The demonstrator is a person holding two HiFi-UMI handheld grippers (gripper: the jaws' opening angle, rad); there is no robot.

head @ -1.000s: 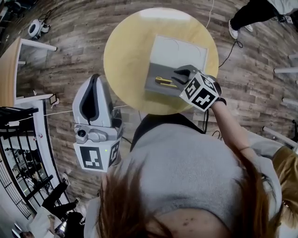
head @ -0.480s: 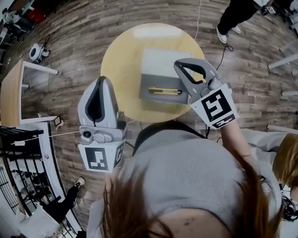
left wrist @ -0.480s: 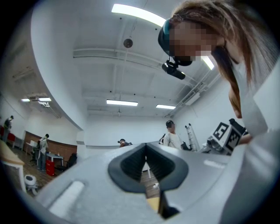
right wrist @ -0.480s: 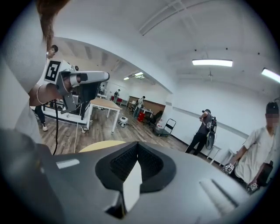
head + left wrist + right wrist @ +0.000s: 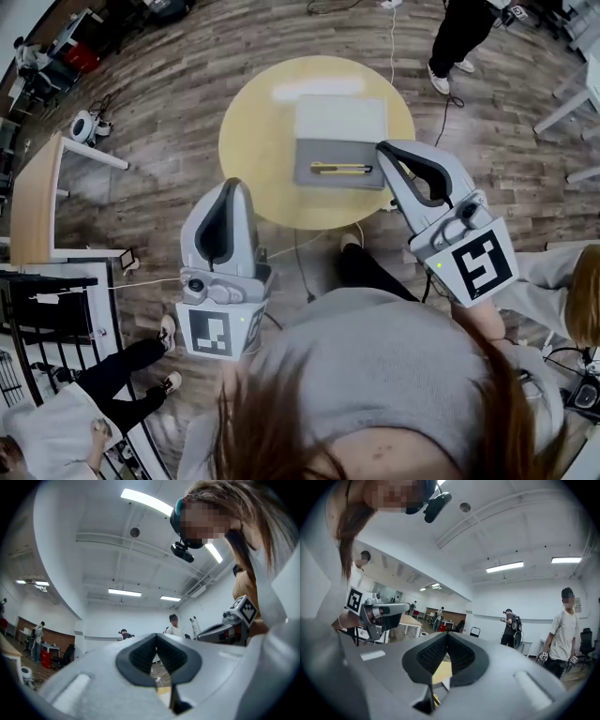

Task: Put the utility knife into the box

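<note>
Risen clear of the box (image 5: pixel 323 150), the right tool (image 5: pixel 384 148) is closed and empty like the left tool (image 5: pixel 234 184), and the utility knife (image 5: pixel 340 169) lies inside it on the table (image 5: pixel 258 141), so placing looks done and only withdrawing remains.

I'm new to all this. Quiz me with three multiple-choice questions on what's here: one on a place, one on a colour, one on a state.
1. Where does the utility knife lie?
A. on the floor
B. in the box
C. beside the box

2. What colour is the round table?
A. yellow
B. red
C. black

3. How do the right tool's jaws stand?
A. clamped on the knife
B. wide apart
C. closed, with nothing between them

Answers: 1 B, the head view shows the knife inside the box's grey part. 2 A, the table top is plainly yellow. 3 C, the right gripper view shows the pads meeting with nothing held.
</note>
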